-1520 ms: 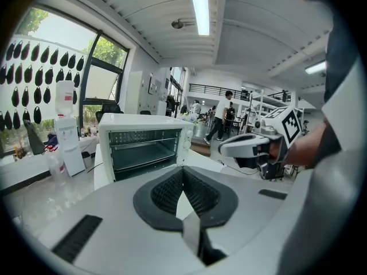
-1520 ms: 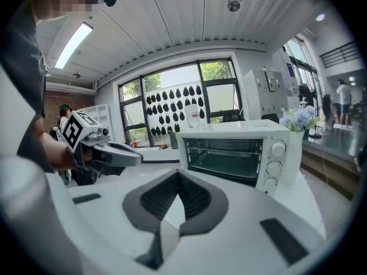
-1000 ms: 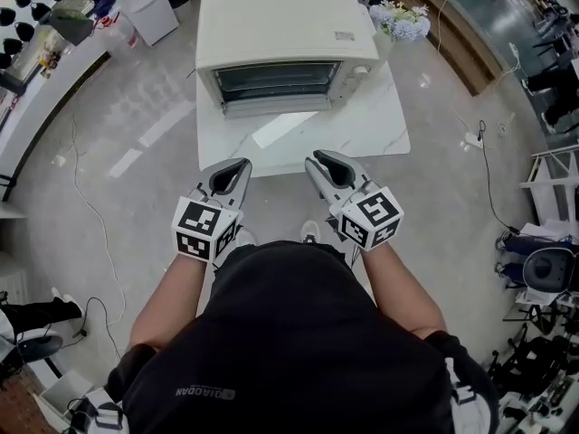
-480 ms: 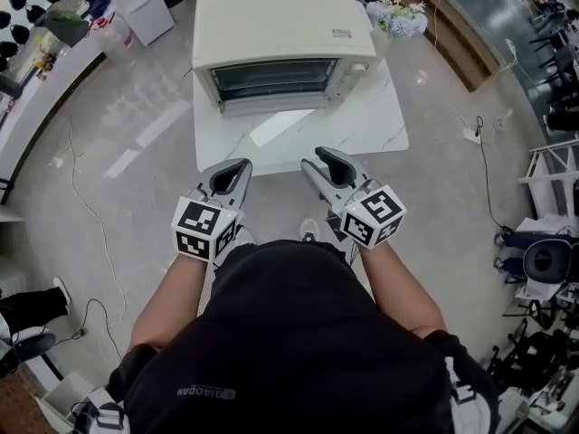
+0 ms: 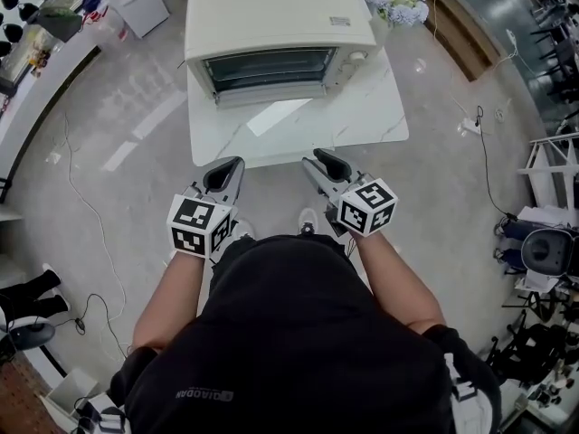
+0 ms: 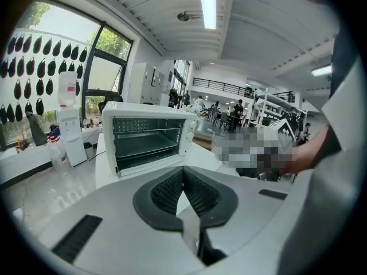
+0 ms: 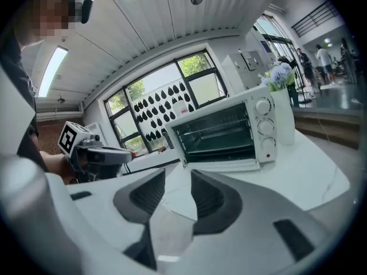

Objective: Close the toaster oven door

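While my left gripper [image 6: 183, 171] is clenched and my right gripper [image 7: 178, 176] has just been opening, empty, I reckon the dropped door [image 7: 229, 165] mid-frame is rigid, best lifted by its front edge.

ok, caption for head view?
Open toaster oven on white table; left gripper and right gripper held short, right jaws just opened, empty.

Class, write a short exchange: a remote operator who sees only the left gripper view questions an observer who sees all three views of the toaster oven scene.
Operator: My view blurs the right gripper. Open or shut?
Observer: Open; its jaws have just been opening, nothing between them.
Operator: Anything hidden beyond the toaster oven?
Observer: A vase of flowers, close by its right side.
Operator: Where does my left gripper sit?
Observer: Head view: beside the right one, near the table's front edge, apart from the open door.
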Demonstrator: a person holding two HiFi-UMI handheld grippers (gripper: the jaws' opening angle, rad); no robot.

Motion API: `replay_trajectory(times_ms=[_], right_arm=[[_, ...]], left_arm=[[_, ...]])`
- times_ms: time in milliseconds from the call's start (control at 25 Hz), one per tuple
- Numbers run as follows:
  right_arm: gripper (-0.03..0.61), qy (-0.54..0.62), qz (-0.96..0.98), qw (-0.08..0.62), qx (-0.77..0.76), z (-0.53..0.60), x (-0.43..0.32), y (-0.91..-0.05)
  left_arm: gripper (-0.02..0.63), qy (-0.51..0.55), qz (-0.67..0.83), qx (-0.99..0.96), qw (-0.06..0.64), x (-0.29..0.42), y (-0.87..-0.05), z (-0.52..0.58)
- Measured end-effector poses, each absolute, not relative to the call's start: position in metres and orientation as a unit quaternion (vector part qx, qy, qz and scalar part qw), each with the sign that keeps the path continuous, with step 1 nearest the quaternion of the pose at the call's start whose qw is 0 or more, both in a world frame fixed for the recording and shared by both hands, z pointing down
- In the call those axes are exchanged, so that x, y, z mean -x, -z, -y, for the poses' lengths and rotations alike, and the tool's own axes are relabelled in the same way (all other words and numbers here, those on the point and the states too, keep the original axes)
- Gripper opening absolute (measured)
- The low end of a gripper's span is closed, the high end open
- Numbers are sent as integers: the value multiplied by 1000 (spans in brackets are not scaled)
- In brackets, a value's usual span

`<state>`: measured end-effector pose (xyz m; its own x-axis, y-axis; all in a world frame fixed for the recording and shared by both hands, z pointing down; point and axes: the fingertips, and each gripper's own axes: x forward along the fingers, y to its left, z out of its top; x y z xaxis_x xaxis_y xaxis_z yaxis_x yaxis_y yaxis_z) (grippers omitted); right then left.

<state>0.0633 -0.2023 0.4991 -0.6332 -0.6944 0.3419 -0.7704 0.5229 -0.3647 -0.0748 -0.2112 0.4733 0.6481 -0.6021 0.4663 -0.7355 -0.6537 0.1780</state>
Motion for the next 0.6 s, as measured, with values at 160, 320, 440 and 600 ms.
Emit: replay_trajectory(times_ms=[160,320,440,600], right_arm=[[140,-289,849,115,-427,194,-74,-555],[140,-332,827,149,-429,187,-85,-606],[140,-378,800,154,-440,186,-97,-644],[140,-448,754,132,-461,187,-112,-690]], left_arm=[[3,-205,388,-878,193,83,-487,209],[3,-209,394,-870,211,86,-496,205],[3,-213,397,-865,222,88,-501,200],[3,-224,404,-857,228,93,-510,194]])
